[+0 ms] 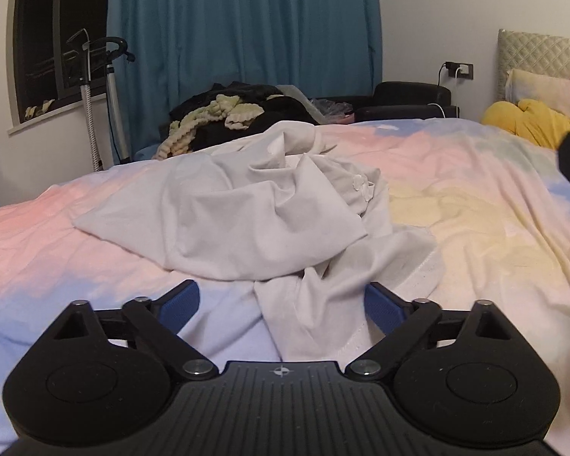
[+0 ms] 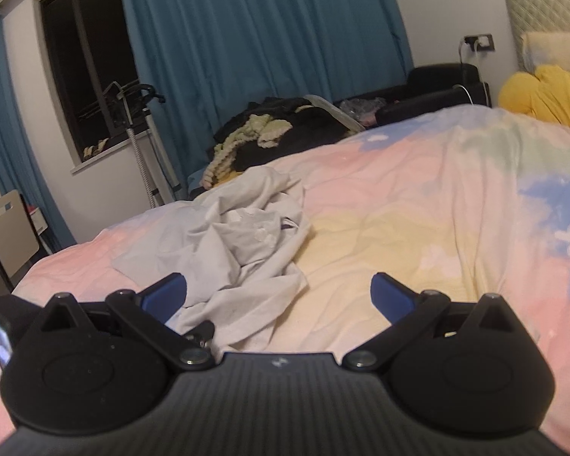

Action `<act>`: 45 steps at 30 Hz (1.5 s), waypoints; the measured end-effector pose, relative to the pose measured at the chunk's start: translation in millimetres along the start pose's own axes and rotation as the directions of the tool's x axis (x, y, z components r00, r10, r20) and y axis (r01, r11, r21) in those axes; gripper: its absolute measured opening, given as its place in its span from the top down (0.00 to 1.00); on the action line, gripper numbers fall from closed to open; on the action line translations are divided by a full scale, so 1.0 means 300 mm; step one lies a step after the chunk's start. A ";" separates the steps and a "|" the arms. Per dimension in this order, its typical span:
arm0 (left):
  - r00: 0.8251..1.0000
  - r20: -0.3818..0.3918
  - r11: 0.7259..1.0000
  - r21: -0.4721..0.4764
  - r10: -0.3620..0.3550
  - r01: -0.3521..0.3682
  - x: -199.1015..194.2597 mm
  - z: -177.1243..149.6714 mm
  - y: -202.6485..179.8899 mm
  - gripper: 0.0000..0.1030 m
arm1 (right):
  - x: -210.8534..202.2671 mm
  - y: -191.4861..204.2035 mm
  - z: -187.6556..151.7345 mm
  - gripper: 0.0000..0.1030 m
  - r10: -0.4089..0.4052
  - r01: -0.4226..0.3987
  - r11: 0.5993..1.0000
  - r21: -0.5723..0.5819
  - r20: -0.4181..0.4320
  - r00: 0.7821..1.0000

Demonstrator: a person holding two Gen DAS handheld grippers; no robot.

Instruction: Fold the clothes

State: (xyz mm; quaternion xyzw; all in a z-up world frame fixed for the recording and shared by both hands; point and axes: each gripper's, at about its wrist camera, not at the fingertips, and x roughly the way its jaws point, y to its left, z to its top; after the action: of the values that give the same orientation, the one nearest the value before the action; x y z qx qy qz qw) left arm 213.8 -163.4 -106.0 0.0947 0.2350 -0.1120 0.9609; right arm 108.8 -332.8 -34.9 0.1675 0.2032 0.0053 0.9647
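Left wrist view: a crumpled white garment (image 1: 269, 212) is seen lying in a heap on the pastel bedspread (image 1: 494, 209), toward the side of the bed nearer the window (image 1: 57, 38). One loose end is trailed forward and is framed between the blue fingertips of the left gripper (image 1: 281, 302), whose jaws are spread wide with nothing clamped; whether the pads touch the cloth cannot be told. A pointed corner of the garment is laid out flat to the left, with bare bedspread around it.

From the right wrist view, the right gripper (image 2: 279, 290) is held with jaws wide apart and empty over the bedspread, the garment's nearest edge lying just beside its left finger (image 2: 167, 290). A broad stretch of uncovered bedspread is shown to the right of the garment, bounded far off by a yellow cushion (image 2: 543, 97). Beyond the bed's far edge, a pile of dark clothes (image 2: 277, 138) is heaped before the blue curtain (image 2: 254, 30).
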 end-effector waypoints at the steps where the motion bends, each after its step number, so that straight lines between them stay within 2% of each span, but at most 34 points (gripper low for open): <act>1: 1.000 -0.011 1.000 -0.003 -0.012 0.012 0.018 0.001 0.000 0.19 | 0.008 -0.011 -0.006 0.00 -0.004 0.004 1.000 0.008 -0.004 1.000; 2: 0.999 -0.024 1.000 -0.009 -0.027 0.027 0.035 0.001 0.001 0.23 | 0.020 -0.016 -0.011 0.00 -0.007 0.007 1.000 0.013 -0.012 1.000; 4: 0.996 -0.045 0.997 -0.008 -0.073 0.072 0.051 -0.006 -0.004 0.45 | 0.041 -0.016 -0.021 0.00 -0.005 0.005 1.000 0.020 -0.025 1.000; 5: 0.995 -0.050 0.996 0.010 -0.088 0.089 0.054 -0.010 -0.016 0.51 | 0.049 -0.016 -0.024 0.00 -0.004 0.005 1.000 0.023 -0.025 1.000; 7: 0.992 -0.041 0.993 0.002 -0.119 0.119 0.043 -0.012 -0.019 0.87 | 0.064 -0.015 -0.030 0.00 -0.003 0.004 1.000 0.029 -0.025 1.000; 9: 0.991 -0.011 0.991 -0.032 -0.134 0.133 0.004 0.001 -0.006 0.93 | 0.072 -0.027 -0.028 0.00 -0.010 0.011 1.000 0.028 -0.024 1.000; 12: 0.988 0.032 0.986 -0.060 -0.153 0.155 -0.071 0.025 0.018 0.95 | 0.088 -0.033 -0.034 0.00 -0.018 0.020 0.999 0.039 -0.035 0.999; 20: 0.973 0.113 0.960 -0.177 -0.200 0.218 -0.383 0.090 0.148 0.95 | 0.069 -0.029 -0.034 0.00 -0.035 0.035 0.999 0.037 -0.010 0.999; 25: 0.966 0.115 0.931 -0.261 -0.232 0.255 -0.621 0.059 0.239 0.95 | 0.065 -0.022 -0.033 0.00 -0.034 0.034 0.999 0.028 -0.007 0.999; 29: 0.965 0.020 0.915 -0.313 -0.260 0.253 -0.759 -0.058 0.278 0.95 | 0.056 0.000 -0.033 0.00 -0.010 0.010 1.000 0.013 -0.008 1.000; 31: 0.967 -0.035 0.914 -0.336 -0.252 0.226 -0.761 -0.138 0.288 0.95 | 0.048 0.013 -0.033 0.00 0.005 -0.004 1.000 0.013 -0.015 1.000; 33: 0.966 -0.063 0.897 -0.392 -0.249 0.205 -0.745 -0.199 0.314 0.95 | 0.045 0.035 -0.037 0.00 0.020 -0.020 1.000 -0.004 -0.029 0.999; 34: 0.966 -0.074 0.887 -0.418 -0.249 0.197 -0.732 -0.217 0.326 0.95 | 0.041 0.047 -0.039 0.00 0.026 -0.027 0.999 -0.017 -0.035 0.999; 36: 0.968 -0.115 0.887 -0.438 -0.221 0.150 -0.714 -0.215 0.335 0.94 | 0.036 0.070 -0.048 0.00 0.030 -0.032 0.998 -0.061 -0.043 0.999; 38: 0.969 -0.124 0.886 -0.441 -0.216 0.141 -0.719 -0.208 0.343 0.90 | 0.032 0.087 -0.056 0.00 0.034 -0.039 0.995 -0.092 -0.054 0.998; 39: 0.967 -0.127 0.885 -0.443 -0.220 0.143 -0.727 -0.204 0.350 0.82 | 0.025 0.092 -0.060 0.00 0.036 -0.042 0.994 -0.098 -0.060 0.998; 41: 0.968 -0.125 0.885 -0.445 -0.216 0.140 -0.745 -0.207 0.361 0.56 | 0.024 0.097 -0.059 0.00 0.039 -0.045 0.994 -0.094 -0.066 0.997; 42: 0.972 -0.116 0.885 -0.445 -0.205 0.133 -0.760 -0.210 0.370 0.38 | 0.024 0.099 -0.057 0.00 0.041 -0.047 0.995 -0.091 -0.067 0.997; 43: 0.975 -0.104 0.885 -0.447 -0.196 0.130 -0.773 -0.213 0.381 0.30 | 0.023 0.103 -0.056 0.00 0.046 -0.052 0.995 -0.087 -0.067 0.997; 45: 0.979 -0.085 0.877 -0.463 -0.187 0.127 -0.796 -0.210 0.406 0.28 | 0.024 0.108 -0.055 0.00 0.055 -0.061 0.995 -0.081 -0.068 0.996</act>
State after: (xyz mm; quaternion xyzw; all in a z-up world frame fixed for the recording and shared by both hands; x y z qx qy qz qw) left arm 11.8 8.7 -32.3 -0.1454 0.3220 -0.1252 0.9271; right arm 110.8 -296.4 -41.3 0.1327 0.2294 0.0472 0.9631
